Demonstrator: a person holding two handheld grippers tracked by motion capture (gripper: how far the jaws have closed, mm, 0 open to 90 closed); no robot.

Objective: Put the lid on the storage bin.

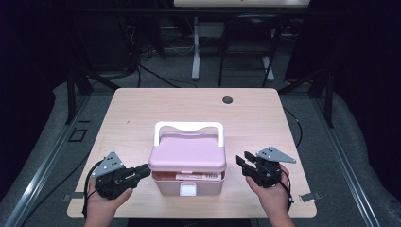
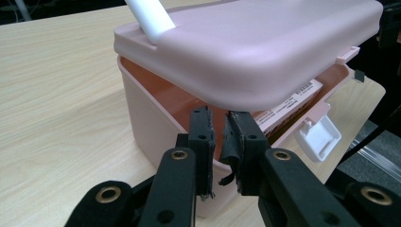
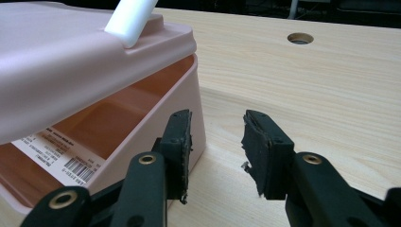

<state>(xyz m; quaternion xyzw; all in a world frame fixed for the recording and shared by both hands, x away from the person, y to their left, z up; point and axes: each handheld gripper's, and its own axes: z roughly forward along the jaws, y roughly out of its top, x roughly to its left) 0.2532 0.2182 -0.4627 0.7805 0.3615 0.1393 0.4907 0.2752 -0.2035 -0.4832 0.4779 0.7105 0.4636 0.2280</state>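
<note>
The left gripper (image 2: pixel 220 142) sits at the near left corner of the pink box (image 1: pixel 187 163), its jaws almost closed with only a thin gap, at the box rim just under the raised lid (image 2: pixel 255 42); whether they pinch the rim I cannot tell. The right gripper (image 3: pixel 217 142) hovers just beside the box's right wall, jaws apart and holding nothing. The box stands near the front edge of the desk (image 1: pixel 142 109), lid ajar, white latch (image 1: pixel 187 189) facing the person, white handle (image 1: pixel 189 126) lying toward the back. Farther off, a round hole (image 1: pixel 228 100) marks the desk.
</note>
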